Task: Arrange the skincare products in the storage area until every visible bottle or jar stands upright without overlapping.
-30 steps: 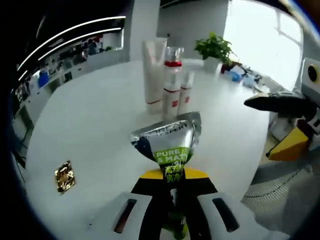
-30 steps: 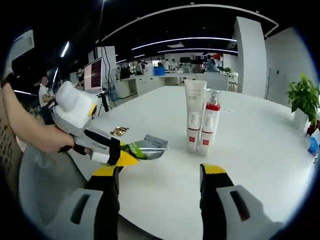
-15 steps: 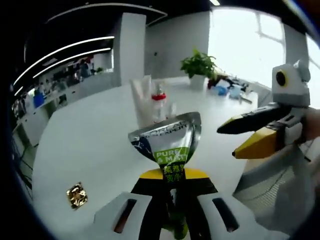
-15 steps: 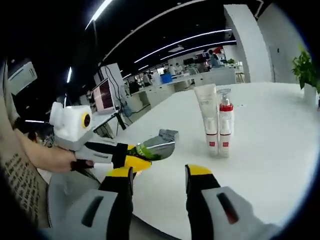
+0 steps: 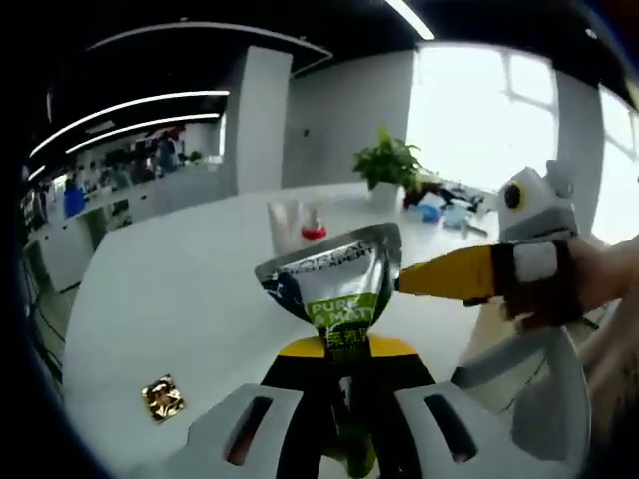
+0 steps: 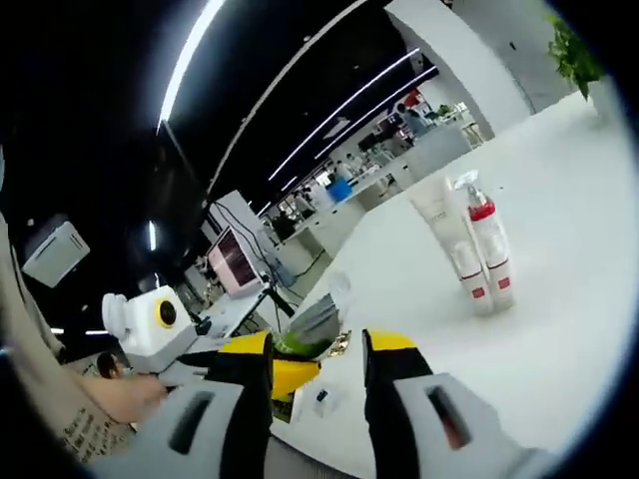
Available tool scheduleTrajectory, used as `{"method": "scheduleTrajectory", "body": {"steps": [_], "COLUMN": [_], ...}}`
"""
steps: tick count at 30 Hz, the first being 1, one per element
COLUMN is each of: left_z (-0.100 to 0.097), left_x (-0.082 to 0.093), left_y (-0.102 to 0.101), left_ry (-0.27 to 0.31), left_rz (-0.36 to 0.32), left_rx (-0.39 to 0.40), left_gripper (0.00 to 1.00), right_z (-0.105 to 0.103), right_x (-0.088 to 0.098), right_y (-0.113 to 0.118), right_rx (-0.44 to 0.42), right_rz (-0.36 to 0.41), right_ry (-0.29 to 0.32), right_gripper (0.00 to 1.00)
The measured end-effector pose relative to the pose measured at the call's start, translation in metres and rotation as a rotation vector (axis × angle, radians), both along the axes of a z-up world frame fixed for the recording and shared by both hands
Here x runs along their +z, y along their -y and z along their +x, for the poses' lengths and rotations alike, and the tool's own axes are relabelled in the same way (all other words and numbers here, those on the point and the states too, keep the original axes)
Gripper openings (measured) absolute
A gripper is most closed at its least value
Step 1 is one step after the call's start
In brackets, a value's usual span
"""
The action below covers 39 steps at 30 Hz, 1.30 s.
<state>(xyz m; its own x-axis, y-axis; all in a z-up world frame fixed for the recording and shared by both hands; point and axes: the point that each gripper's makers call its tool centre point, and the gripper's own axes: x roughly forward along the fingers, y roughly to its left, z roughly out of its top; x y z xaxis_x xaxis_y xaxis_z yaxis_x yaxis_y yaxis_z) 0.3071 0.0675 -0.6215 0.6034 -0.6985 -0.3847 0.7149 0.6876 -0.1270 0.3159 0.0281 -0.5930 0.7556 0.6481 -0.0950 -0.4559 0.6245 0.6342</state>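
Observation:
A silver and green face-wash tube stands up out of my left gripper, which is shut on its lower end. My right gripper, held by a hand, reaches in from the right, and its yellow jaw tip touches the tube's right edge. In the right gripper view the tube lies between the spread jaws of my right gripper, which is open. My left gripper comes in from the left there. A white tube and a red-collared pump bottle stand upright together on the white table.
A small gold packet lies on the table at the near left. A potted plant and small items stand at the far edge. The upright white tube and the pump bottle are behind the held tube. Desks and monitors lie beyond.
My right gripper has closed in from the right until its jaws reach the held tube. Both views have tipped upward. My left gripper has kept its hold on the tube.

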Motion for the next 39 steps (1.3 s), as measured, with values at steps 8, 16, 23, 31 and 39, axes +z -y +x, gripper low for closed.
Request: {"method": "scheduleTrajectory", "body": {"steps": [8,16,23,31,39], "left_z": [-0.006,-0.007,-0.010,-0.016,-0.010], "left_x": [0.014,0.019,0.024,0.031,0.039], "left_y": [-0.004,-0.001,0.005,0.004,-0.015], "left_ry": [0.004,0.000,-0.002,-0.002,-0.027], "left_rz": [-0.034,-0.055,-0.076,-0.092,-0.153], "left_rx": [0.016,0.015,-0.017,-0.038,-0.051], "left_gripper": [0.08,0.14,0.42,0.55,0.70], "right_z": [0.006,0.004,0.001,0.002,-0.006], "right_x": [0.008,0.029,0.037,0.040,0.056], "right_y": [-0.004,-0.008,-0.004,0.005,0.007], "right_rx": [-0.035,-0.026,0.005,0.036,0.146], "right_rz": [0.099,0.228,0.230,0.261,0.311], "right_ry": [-0.023,-0.019,-0.020,-0.037,-0.028], "right_gripper": [0.25,0.09,0.01,0.01,0.01]}}
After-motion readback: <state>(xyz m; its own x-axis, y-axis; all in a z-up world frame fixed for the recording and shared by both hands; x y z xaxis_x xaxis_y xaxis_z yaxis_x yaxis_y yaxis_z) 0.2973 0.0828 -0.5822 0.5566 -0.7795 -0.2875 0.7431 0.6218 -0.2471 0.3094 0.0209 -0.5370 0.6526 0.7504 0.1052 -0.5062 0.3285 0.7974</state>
